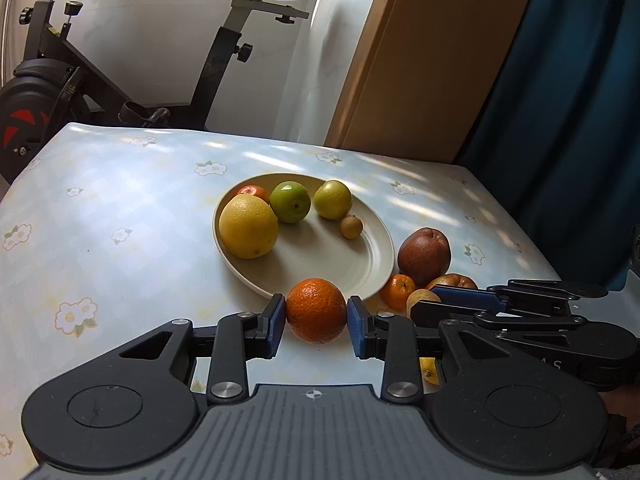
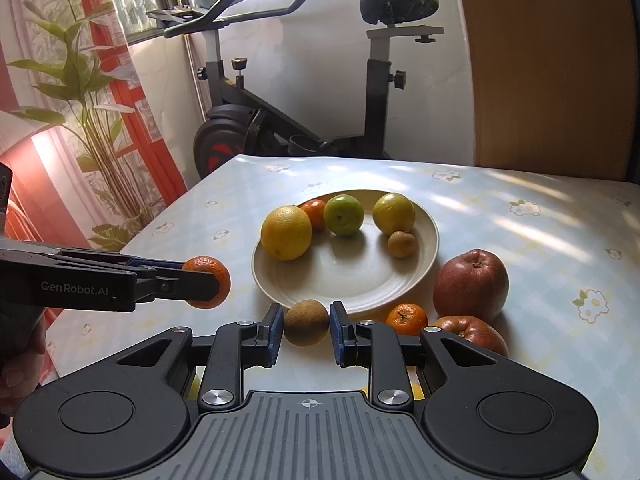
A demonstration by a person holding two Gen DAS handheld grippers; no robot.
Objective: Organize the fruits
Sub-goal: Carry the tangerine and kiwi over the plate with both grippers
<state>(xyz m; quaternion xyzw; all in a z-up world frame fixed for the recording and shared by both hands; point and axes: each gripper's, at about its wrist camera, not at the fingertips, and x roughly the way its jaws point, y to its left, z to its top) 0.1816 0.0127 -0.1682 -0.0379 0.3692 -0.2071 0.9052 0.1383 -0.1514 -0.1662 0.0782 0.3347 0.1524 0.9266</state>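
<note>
The left gripper (image 1: 316, 320) fills the bottom of its own view, blue pads clamped on an orange (image 1: 316, 310) at lower centre. The right gripper (image 2: 307, 326) sits low centre in its view, jaws pinching a small brown fruit (image 2: 307, 323), and a hand (image 2: 18, 364) shows at the lower left edge, behind the left gripper's body.

A table (image 2: 520, 224) under a pale floral cloth carries a cream plate (image 2: 400, 280) near its middle, with a large red apple (image 2: 472, 284), a small tangerine (image 2: 407, 318) and a second red apple (image 2: 476, 330) lying directly on the cloth to the plate's near right.
</note>
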